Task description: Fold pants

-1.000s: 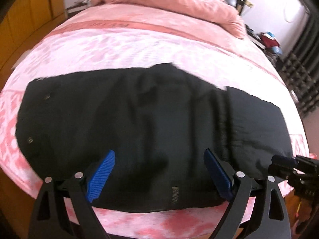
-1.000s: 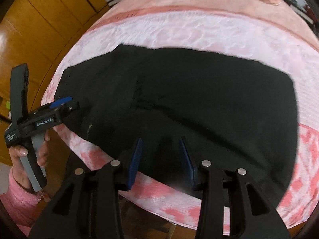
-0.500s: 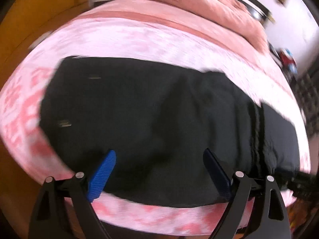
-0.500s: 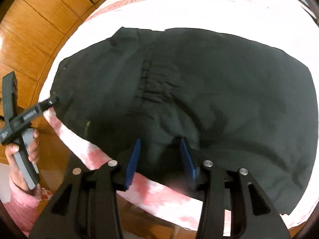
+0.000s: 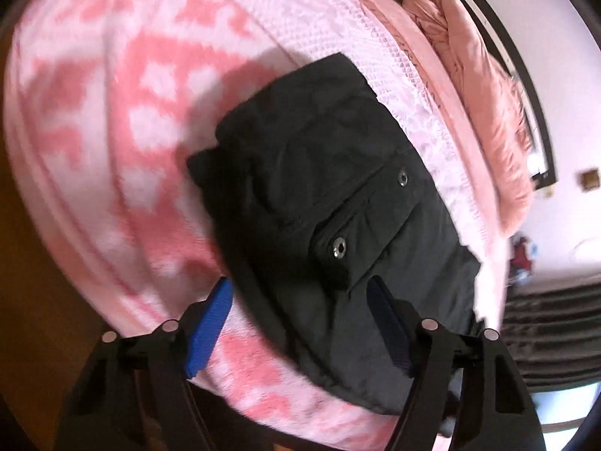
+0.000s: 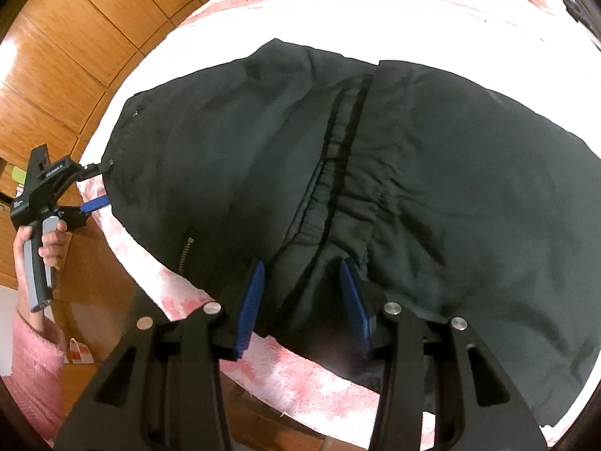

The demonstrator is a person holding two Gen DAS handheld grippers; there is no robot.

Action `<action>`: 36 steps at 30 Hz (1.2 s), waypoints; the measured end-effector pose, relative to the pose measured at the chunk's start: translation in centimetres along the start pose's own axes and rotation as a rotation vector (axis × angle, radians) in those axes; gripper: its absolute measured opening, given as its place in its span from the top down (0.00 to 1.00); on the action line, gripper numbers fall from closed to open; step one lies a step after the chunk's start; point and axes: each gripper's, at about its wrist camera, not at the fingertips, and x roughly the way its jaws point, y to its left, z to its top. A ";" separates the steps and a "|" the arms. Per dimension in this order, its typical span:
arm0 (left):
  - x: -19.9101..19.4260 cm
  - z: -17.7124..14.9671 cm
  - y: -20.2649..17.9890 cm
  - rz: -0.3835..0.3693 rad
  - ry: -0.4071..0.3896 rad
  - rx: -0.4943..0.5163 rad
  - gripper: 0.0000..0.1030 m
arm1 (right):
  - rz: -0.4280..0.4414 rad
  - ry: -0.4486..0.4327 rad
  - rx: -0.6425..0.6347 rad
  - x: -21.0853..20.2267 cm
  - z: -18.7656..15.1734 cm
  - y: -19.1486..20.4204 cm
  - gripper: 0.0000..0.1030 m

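At the bed's [image 6: 285, 387] near edge, both grippers have closed in on the black pants [image 6: 413, 173] — left gripper [image 5: 300, 323] at the snap-button end, right gripper [image 6: 302, 300] at the gathered waistband. Both sit spread apart, nothing pinched yet — looks like the next fold's grab is coming.

Bed cover [image 5: 112, 158]: pink with a white pattern, filling the left half of the left wrist view.
Quilt [image 5: 484, 105]: salmon pink, bunched at the upper right of that view.
Headboard [image 5: 526, 75]: dark frame behind the quilt.
Wardrobe [image 6: 64, 60]: orange wood panels, upper left of the right wrist view.
Wall [image 5: 571, 120]: pale, far right.
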 end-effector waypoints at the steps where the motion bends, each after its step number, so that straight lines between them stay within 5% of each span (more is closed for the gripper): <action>1: 0.4 0.3 0.4 0.001 0.009 -0.018 0.30 | 0.004 0.004 0.006 0.1 0.0 -0.1 0.59; 10: 0.8 0.7 1.6 -0.127 0.013 -0.074 0.34 | -0.001 0.021 -0.008 1.0 0.2 -0.1 0.52; 15: 2.1 1.1 2.2 -0.119 0.027 -0.079 0.38 | -0.018 0.024 -0.025 1.5 0.4 0.5 0.51; 21: -0.3 0.3 0.7 -0.253 -0.042 -0.068 0.65 | -0.001 0.028 -0.015 1.8 0.5 0.3 0.51; 24: 0.0 0.3 0.1 -0.215 -0.051 -0.026 0.65 | 0.008 0.033 -0.006 2.1 0.7 0.0 0.49; 30: 3.6 1.3 2.5 -0.223 0.004 -0.156 0.57 | 0.007 0.027 -0.022 2.0 0.5 0.1 0.47; 36: 2.1 0.6 0.8 -0.205 -0.066 -0.117 0.84 | 0.038 0.026 -0.002 2.0 0.5 -0.6 0.47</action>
